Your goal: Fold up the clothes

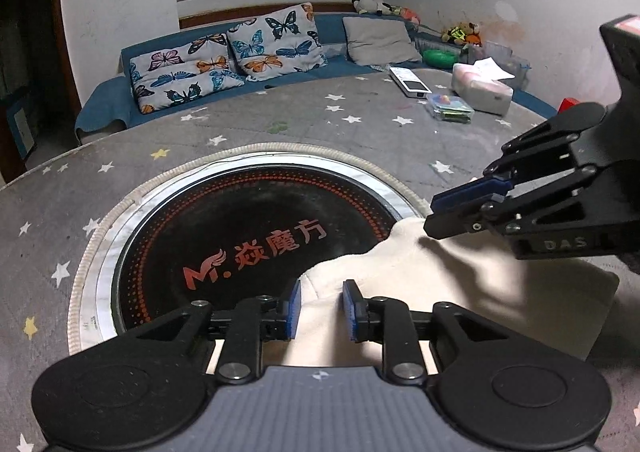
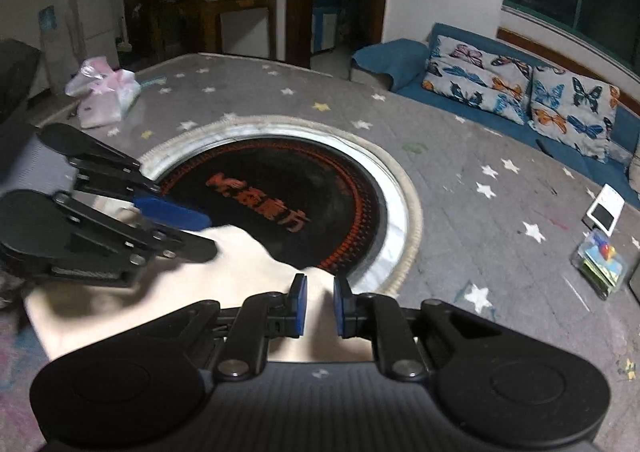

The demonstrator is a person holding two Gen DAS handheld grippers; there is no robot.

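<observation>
Cream-coloured soft fabric garment (image 1: 460,292) lies on the grey star-patterned cloth-covered counter (image 1: 280,124), its edge overlapping the black round glass heater plate (image 1: 240,236). Left tool (image 1: 319,310) and right tool (image 2: 320,306) each hover with pads parted around cloth, gripping nothing. Risk: closing on one layer only would skew the fold. The garment's near edge and overall shape are hidden; the right view is motion-blurred.
</observation>
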